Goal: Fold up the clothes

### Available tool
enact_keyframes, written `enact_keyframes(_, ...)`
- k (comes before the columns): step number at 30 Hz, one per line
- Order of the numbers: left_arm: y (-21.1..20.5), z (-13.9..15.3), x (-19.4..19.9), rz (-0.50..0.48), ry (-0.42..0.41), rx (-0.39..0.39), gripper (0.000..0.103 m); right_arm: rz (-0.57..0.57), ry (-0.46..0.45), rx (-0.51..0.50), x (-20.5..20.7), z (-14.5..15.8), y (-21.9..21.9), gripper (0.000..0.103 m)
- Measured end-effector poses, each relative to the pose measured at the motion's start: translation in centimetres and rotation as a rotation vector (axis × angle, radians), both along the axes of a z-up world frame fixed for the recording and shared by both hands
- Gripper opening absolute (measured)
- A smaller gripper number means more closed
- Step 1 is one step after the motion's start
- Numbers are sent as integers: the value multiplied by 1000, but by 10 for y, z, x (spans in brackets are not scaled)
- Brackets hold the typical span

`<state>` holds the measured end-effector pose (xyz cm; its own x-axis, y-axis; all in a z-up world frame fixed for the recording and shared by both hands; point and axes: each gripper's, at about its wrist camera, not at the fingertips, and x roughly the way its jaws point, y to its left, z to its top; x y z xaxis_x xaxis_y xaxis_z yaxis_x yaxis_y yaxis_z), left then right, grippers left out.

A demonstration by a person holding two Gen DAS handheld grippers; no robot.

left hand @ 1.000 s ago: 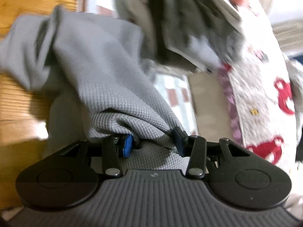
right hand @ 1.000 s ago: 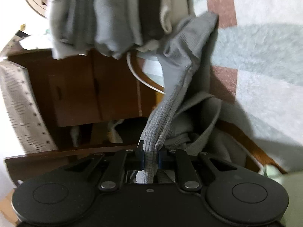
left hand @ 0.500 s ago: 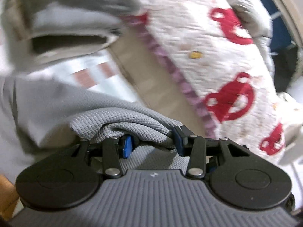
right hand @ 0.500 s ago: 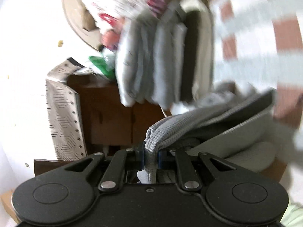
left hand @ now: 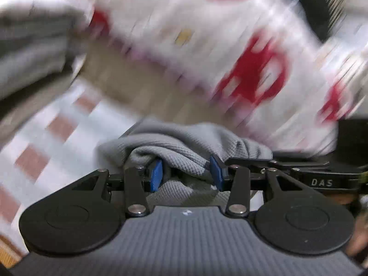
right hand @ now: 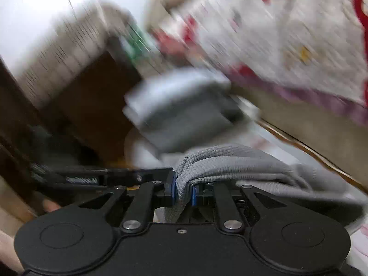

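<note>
A grey waffle-knit garment [left hand: 184,142] is bunched between the blue pads of my left gripper [left hand: 186,173], which is shut on a thick fold of it. In the right wrist view the same garment [right hand: 230,161] runs off to the right from my right gripper [right hand: 183,189]. Its jaws are opening, with a narrow ridge of the cloth still pinched between the pads. Both grippers are close side by side: a black finger of the other one shows at the right edge of the left view and at the left of the right view. Both views are blurred by motion.
A stack of folded grey clothes [right hand: 179,110] lies ahead on a pale rug with reddish squares [left hand: 46,138]. Behind it is a white quilt with red figures [left hand: 230,57]. A dark wooden cabinet [right hand: 87,96] stands at the left. A hand [right hand: 7,248] shows at the lower left.
Both grippers have lifted and rolled with the garment, so the quilt and folded stack now fill the views. The right pads stand slightly wider on the cloth.
</note>
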<state>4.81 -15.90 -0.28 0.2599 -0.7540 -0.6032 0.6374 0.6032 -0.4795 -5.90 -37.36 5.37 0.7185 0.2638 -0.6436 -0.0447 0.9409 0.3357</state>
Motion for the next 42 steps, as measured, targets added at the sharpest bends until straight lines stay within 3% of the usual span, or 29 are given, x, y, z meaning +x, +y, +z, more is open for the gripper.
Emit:
enact_keyframes(1,-9,-21,-3,-7,2,66,42,-58,90,-82,5,-30,2,31)
enact_keyframes(2,-17,-43,-7,-13,4,133,42,-104,173,-144,8,-57,1,46)
enact_keyframes(3,-26,-64,-10,-20,5,199,42,-149,255,-204,10,-86,-2,46)
enact_keyframes(5,-32,-74,-13,-43,-21,236,42,-201,336,-256,4,-124,-12,46)
enact_keyframes(10,-41,-86,-15,-100,-78,272,42,-306,344,-46,-22,-149,-46,46)
enact_keyframes(18,-30,-82,-9,-118,-50,231,43,-286,231,-71,-24,-147,-30,47)
enact_keyframes(28,-23,-76,-10,-109,-43,224,44,-281,210,-63,-5,-153,-21,46)
enact_keyframes(29,-23,-75,-11,-110,-44,220,44,-276,200,-57,-4,-153,-21,34)
enact_keyframes(30,-23,-75,-11,-112,-43,217,45,-266,193,-53,-3,-153,-20,9)
enact_keyframes(31,-22,-74,-11,-113,-44,211,45,-261,176,-40,-3,-151,-20,6)
enact_keyframes(39,-15,-70,-12,-147,-38,74,51,-230,20,153,3,-114,-24,6)
enact_keyframes(42,-20,-79,-13,-150,-35,60,51,-208,-11,197,12,-103,-21,6)
